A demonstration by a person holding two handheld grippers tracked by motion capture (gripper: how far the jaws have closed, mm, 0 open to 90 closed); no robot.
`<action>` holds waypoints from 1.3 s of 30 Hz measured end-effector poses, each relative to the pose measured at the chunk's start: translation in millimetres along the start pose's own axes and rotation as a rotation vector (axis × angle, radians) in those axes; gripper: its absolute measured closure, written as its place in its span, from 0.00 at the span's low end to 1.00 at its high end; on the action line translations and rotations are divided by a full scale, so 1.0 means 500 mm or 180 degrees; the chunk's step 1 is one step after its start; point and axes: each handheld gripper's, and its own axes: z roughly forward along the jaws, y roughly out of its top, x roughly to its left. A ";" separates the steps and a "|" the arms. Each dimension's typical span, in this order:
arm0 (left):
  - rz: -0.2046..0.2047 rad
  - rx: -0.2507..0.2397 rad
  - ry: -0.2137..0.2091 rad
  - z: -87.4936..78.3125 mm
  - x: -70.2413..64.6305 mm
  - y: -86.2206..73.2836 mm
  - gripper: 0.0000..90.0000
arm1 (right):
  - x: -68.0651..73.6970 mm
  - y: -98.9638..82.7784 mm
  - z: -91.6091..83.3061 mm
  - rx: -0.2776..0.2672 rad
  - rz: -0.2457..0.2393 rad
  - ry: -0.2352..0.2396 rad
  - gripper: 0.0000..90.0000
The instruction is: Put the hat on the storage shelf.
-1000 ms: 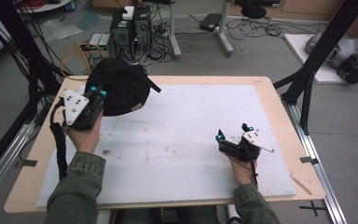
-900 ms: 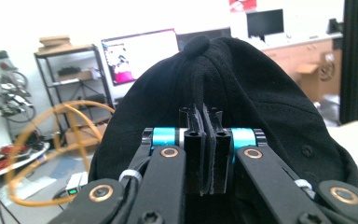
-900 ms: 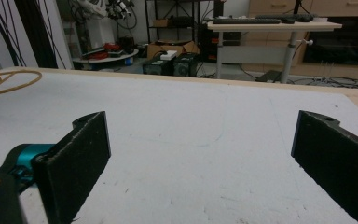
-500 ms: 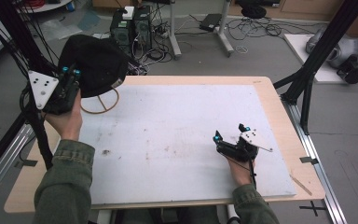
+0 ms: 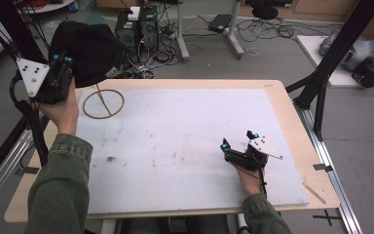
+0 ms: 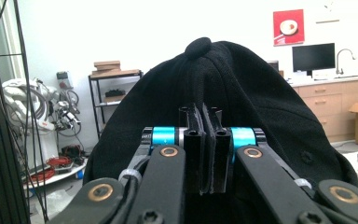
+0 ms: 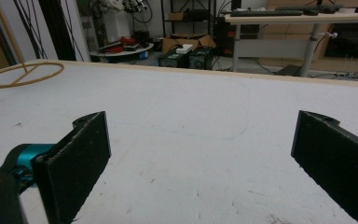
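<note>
Jaws of left gripper [image 5: 62,61] pinch the black cap [image 5: 90,51], held up past tabletop's [image 5: 185,141] far-left corner; right gripper [image 5: 237,145] jaws wide, nothing btwn. Cap's prob. soft, light, floppy; grip the fabric edge.

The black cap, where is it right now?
In the high view the black cap is up in the air at the far left, pinched in the left gripper, above the table's far left corner and the wooden ring stand.
</note>
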 end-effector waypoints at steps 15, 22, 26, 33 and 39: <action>-0.0006 0.0282 0.0106 0.120 0.037 -0.017 0.97 | 0.009 0.000 0.010 -0.0014 0.0122 0.0103 0.04; -0.0083 0.0354 0.0120 0.132 0.055 -0.021 0.97 | 0.014 0.000 0.013 -0.0003 0.0114 0.0142 0.04; -0.0140 0.0494 0.0118 0.133 0.069 -0.029 0.97 | 0.014 0.000 0.012 -0.0017 0.0128 0.0141 0.04; -0.0233 0.0697 0.0130 0.137 0.074 -0.040 0.97 | 0.016 0.001 0.011 -0.0032 0.0145 0.0157 0.04; -0.0239 0.0786 0.0063 0.140 0.071 -0.050 0.97 | 0.017 0.001 0.009 -0.0037 0.0109 0.0162 0.04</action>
